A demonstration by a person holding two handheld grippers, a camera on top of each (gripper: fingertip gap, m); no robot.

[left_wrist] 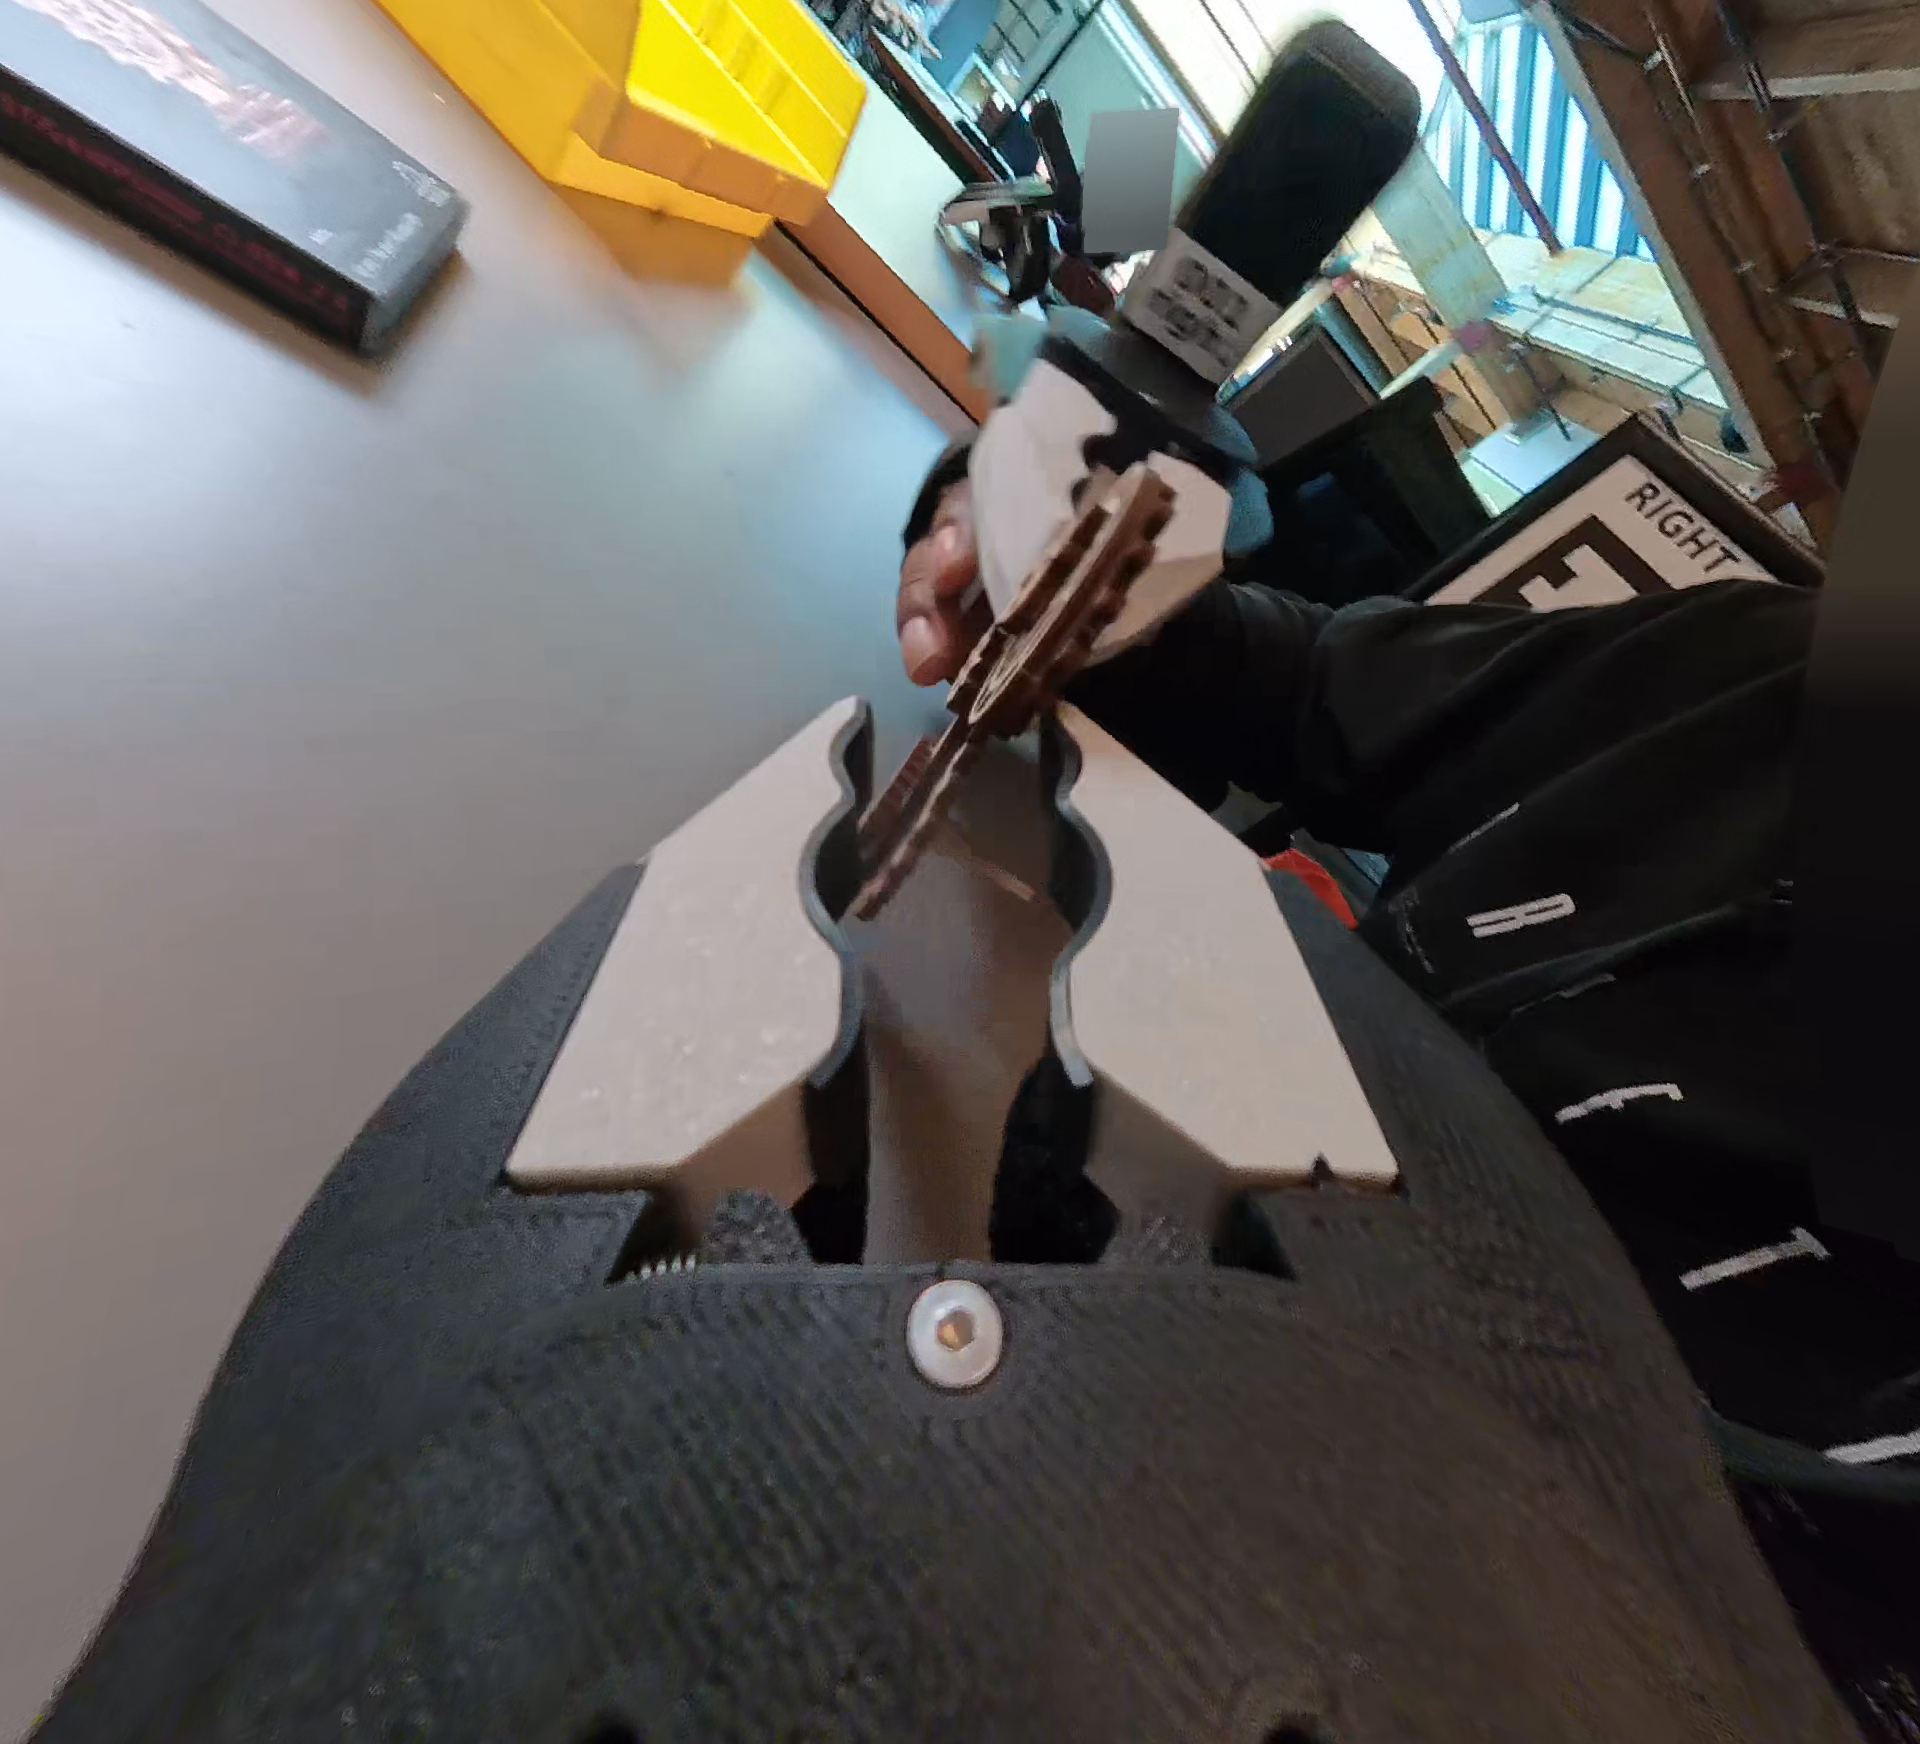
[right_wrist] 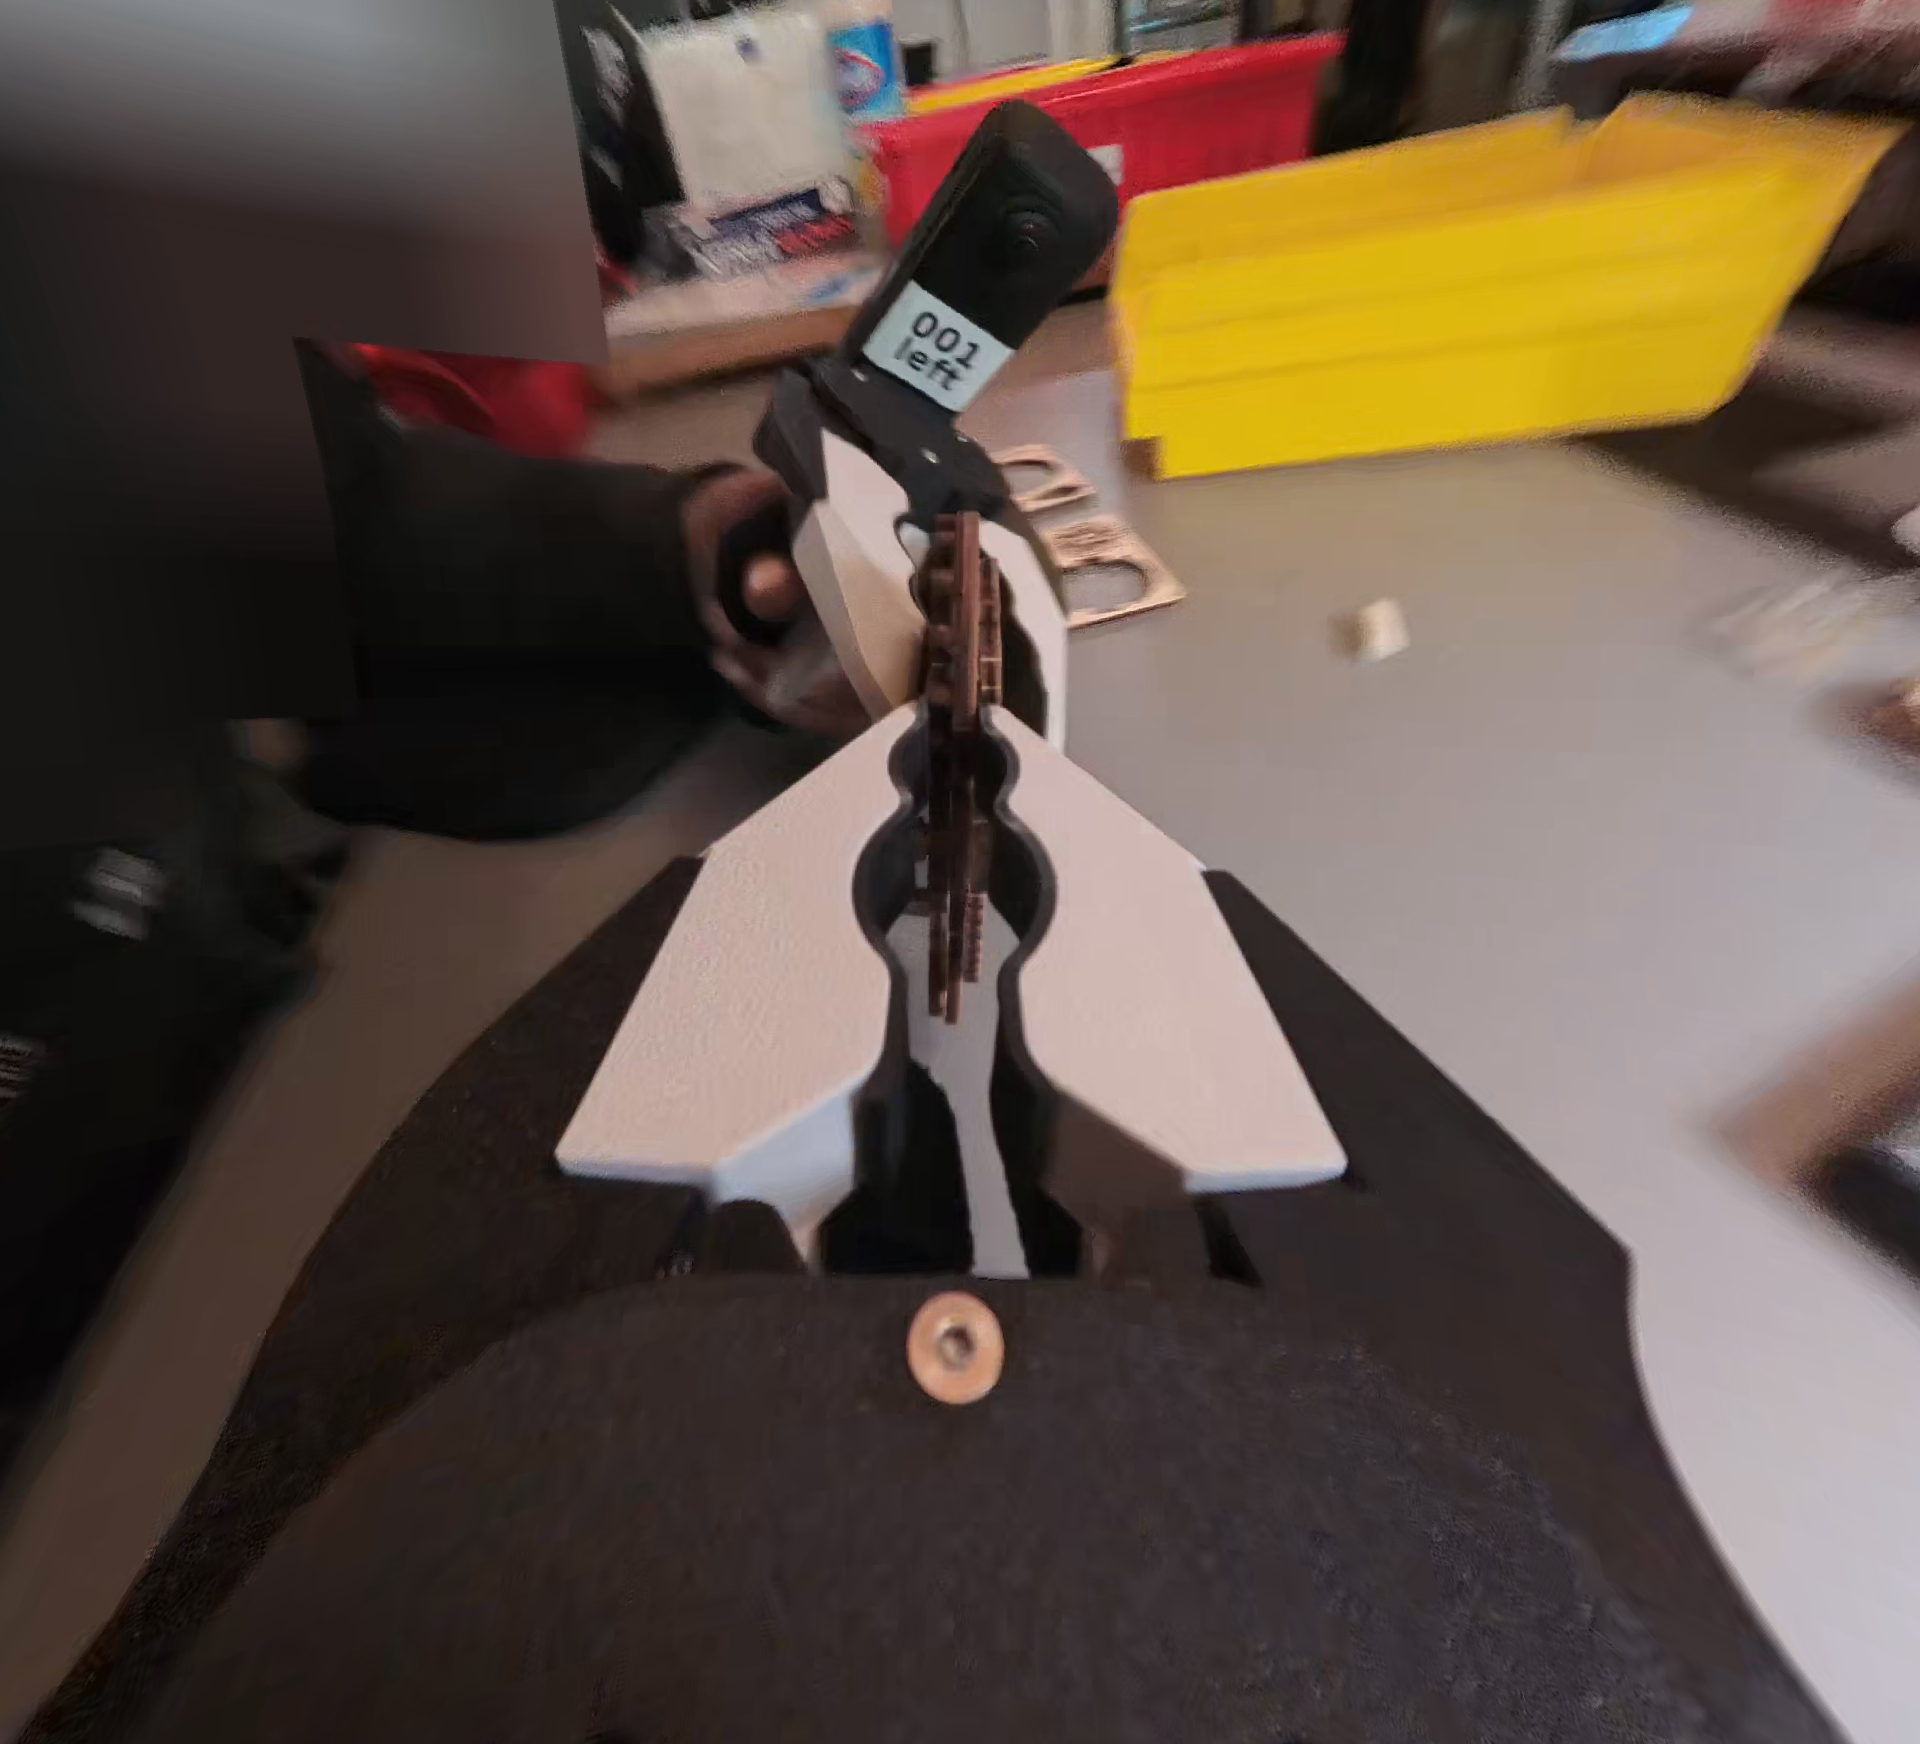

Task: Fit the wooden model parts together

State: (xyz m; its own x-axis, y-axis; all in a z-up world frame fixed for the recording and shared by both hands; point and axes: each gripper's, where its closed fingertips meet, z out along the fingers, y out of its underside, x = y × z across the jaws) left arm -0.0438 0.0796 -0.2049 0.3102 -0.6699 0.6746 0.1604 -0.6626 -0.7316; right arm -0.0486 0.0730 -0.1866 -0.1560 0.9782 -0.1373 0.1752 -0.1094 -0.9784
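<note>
We logged both claws raised above the tabletop (right_wrist: pixel 1403 863): left claw (left_wrist: pixel 961 738) and right claw (right_wrist: pixel 956 738) each pinched narrowly on the brown wooden model parts (right_wrist: pixel 961 811).

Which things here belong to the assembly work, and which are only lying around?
In use: left tool, right tool, dark wooden parts between them.

Lying about: yellow bins, black box, cut-out wooden sheets, small pale block.
</note>
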